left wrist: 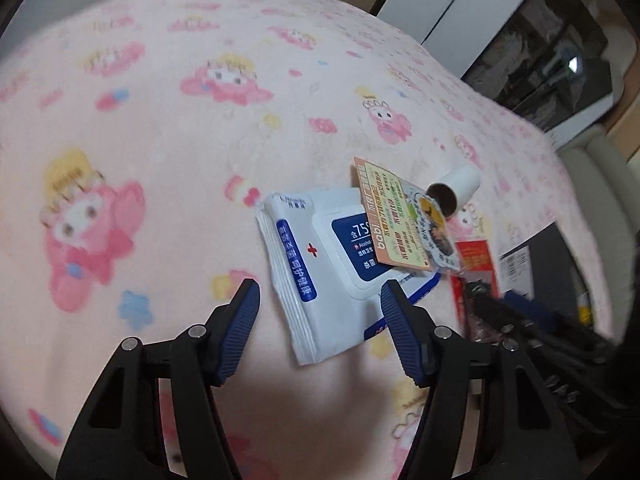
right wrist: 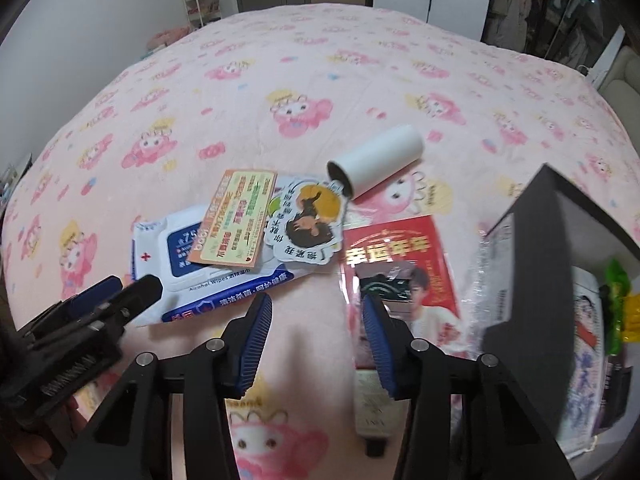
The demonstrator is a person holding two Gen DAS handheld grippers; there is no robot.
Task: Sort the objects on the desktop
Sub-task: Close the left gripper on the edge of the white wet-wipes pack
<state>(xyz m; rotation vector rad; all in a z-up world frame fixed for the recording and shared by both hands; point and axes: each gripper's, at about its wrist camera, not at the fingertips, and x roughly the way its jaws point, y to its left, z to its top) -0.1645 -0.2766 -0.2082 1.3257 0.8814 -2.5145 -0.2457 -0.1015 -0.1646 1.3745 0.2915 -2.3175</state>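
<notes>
Wipes pack (left wrist: 320, 276) flat on blanket (left wrist: 160, 120), L gripper (left wrist: 320, 320) & R gripper (right wrist: 316, 332) jaws wide, empty.

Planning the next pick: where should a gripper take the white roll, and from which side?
Grip the white roll across its middle, coming from above with the fingers either side of its round wall. It lies on its side on the pink blanket, open end by the cartoon sticker, its far end free. Both the right gripper and the left gripper are open and empty.
</notes>
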